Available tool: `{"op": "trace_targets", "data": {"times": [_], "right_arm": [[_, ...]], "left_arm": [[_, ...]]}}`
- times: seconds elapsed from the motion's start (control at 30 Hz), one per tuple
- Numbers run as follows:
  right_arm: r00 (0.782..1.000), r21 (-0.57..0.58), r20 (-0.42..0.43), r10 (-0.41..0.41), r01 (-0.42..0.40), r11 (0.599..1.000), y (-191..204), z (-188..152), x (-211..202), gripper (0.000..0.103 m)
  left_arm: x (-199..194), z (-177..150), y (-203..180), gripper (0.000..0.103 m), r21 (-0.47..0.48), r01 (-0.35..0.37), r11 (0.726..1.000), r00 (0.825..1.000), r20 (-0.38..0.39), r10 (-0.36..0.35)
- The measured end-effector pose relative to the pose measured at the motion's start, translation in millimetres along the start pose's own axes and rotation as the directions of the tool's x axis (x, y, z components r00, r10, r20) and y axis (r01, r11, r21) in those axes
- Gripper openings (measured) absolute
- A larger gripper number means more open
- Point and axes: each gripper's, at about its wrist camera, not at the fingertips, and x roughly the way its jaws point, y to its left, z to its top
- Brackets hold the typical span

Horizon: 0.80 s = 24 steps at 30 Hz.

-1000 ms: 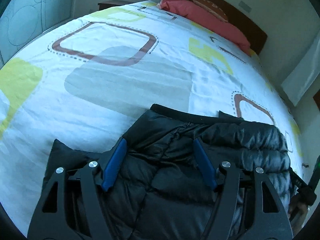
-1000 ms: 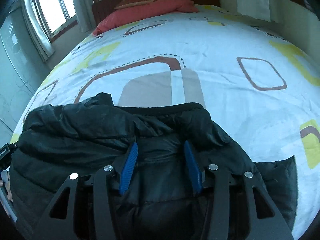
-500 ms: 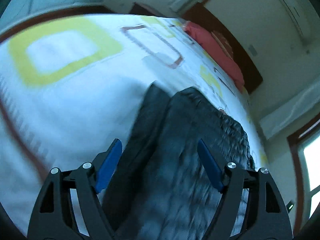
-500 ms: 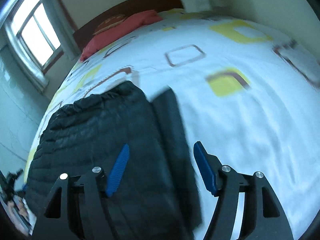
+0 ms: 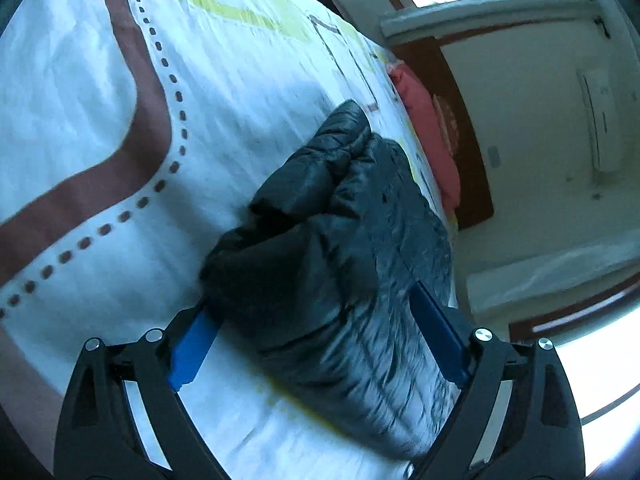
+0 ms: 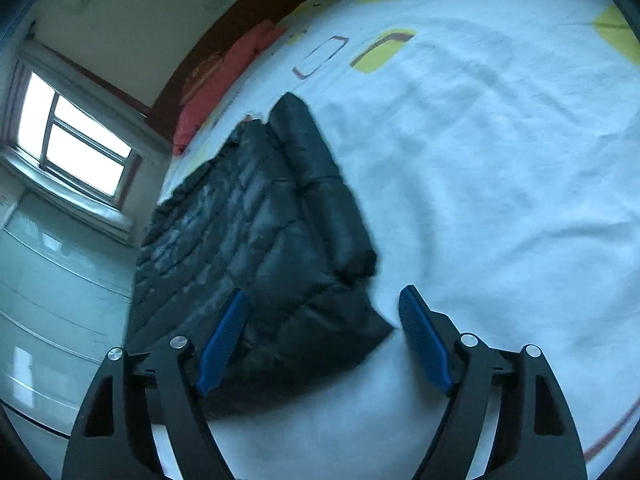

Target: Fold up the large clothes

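Observation:
A black quilted puffer jacket [image 5: 344,248] lies folded on the bed. In the left wrist view my left gripper [image 5: 312,328] is open, its blue fingers [image 5: 436,332] straddling the jacket's near end; its left finger tip is hidden behind the fabric. In the right wrist view the jacket [image 6: 248,248] lies left of centre. My right gripper [image 6: 324,332] is open and empty, with the jacket's near right corner between its blue fingers [image 6: 424,340]. Both views are tilted.
The bed sheet [image 6: 480,160] is white with brown and yellow squares. A red pillow [image 5: 428,140] and dark wooden headboard [image 5: 460,128] are at the far end. A window [image 6: 68,136] and a pale wardrobe [image 6: 52,292] stand to the left of the bed.
Both grippers swung outward and rolled to the jacket's opposite sides. The jacket now shows side-on instead of straight ahead. The right gripper opened wider. Both stayed empty.

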Motion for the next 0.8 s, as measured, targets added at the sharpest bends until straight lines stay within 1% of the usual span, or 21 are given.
{"op": "trace_targets", "data": {"times": [0.07, 0.1, 0.13, 0.17, 0.2, 0.23, 0.3, 0.33, 0.37, 0.4, 0.53, 0.67, 0.8], "right_arm": [[1.000, 0.009, 0.026, -0.013, 0.012, 1.000, 4, -1, 6, 0.078], [0.999, 0.003, 0.042, -0.021, 0.021, 1.000, 6, -2, 7, 0.076], [0.998, 0.005, 0.058, -0.030, 0.030, 1.000, 8, -3, 8, 0.068], [0.998, 0.008, 0.058, -0.020, 0.020, 1.000, 7, -2, 9, 0.060], [0.998, 0.020, 0.055, -0.003, 0.002, 1.000, 5, -2, 9, 0.050], [0.998, 0.037, 0.056, 0.022, -0.024, 0.999, 4, -3, 8, 0.042], [0.997, 0.044, 0.057, 0.056, -0.058, 0.997, 2, -4, 4, 0.032], [0.996, 0.036, 0.063, 0.068, -0.071, 0.997, 5, -6, 1, 0.027], [0.995, 0.026, 0.068, 0.071, -0.073, 0.997, 7, -8, -3, 0.026], [0.995, 0.010, 0.074, 0.069, -0.070, 0.998, 10, -10, -7, 0.024], [0.995, -0.033, 0.077, 0.064, -0.062, 0.998, 17, -13, -17, 0.023], [0.997, -0.042, 0.056, 0.057, -0.055, 0.998, 11, -21, -28, 0.022], [0.997, -0.026, 0.036, 0.064, -0.063, 0.998, 3, -28, -40, 0.023]], "left_arm": [[7, 0, -5, 0.091, 0.004, -0.018, 1.000, 0.999, 0.034, 0.018], [11, -1, -8, 0.082, 0.014, -0.022, 1.000, 0.999, 0.045, 0.021], [16, -2, -9, 0.076, 0.010, -0.039, 0.999, 0.998, 0.047, 0.038], [19, -3, -8, 0.066, 0.000, -0.063, 0.998, 0.997, 0.054, 0.063], [20, -2, -10, 0.057, -0.004, -0.066, 0.998, 0.996, 0.065, 0.066], [19, -3, -10, 0.051, -0.001, -0.054, 0.999, 0.996, 0.073, 0.054], [17, -4, -11, 0.036, 0.008, -0.032, 0.999, 0.997, 0.074, 0.031], [15, -5, -12, 0.033, 0.021, -0.017, 1.000, 0.997, 0.075, 0.016], [13, -5, -13, 0.029, 0.030, -0.016, 0.999, 0.997, 0.074, 0.014], [9, -5, -15, 0.026, 0.041, -0.016, 0.999, 0.997, 0.076, 0.012], [-9, -9, -16, 0.024, 0.067, -0.023, 0.997, 0.997, 0.078, 0.018], [-31, -18, -7, 0.023, 0.073, -0.025, 0.997, 0.998, 0.057, 0.021], [-53, -30, 7, 0.024, 0.072, -0.027, 0.997, 0.999, 0.037, 0.025]]}}
